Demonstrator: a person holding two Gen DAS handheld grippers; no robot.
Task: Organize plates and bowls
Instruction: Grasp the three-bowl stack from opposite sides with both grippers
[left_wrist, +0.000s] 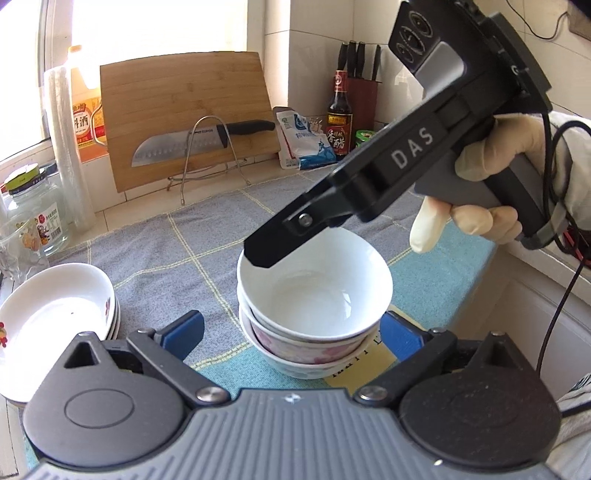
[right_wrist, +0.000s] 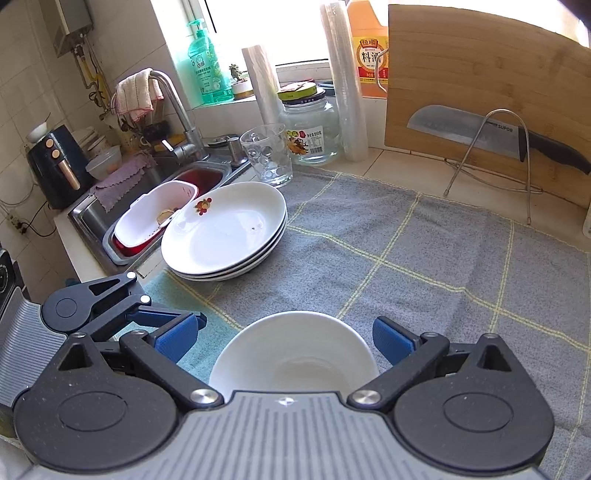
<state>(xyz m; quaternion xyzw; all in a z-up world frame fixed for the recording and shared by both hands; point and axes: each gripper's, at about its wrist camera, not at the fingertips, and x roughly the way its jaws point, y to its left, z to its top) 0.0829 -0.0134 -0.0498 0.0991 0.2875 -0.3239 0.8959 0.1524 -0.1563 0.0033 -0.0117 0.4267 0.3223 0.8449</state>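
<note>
Checked cloth (left_wrist: 155, 243) under stacked bowls (left_wrist: 314, 302)

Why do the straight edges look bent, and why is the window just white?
In both wrist views the fisheye lens bows the cutting board and the towel stripes; in the left wrist view the window is blown out by daylight; in the right wrist view the plates stay sharp.

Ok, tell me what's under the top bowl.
Under the top bowl are two more nested bowls, the lower ones flower-patterned, on the cloth. Their insides are covered, so I can't see them.
</note>
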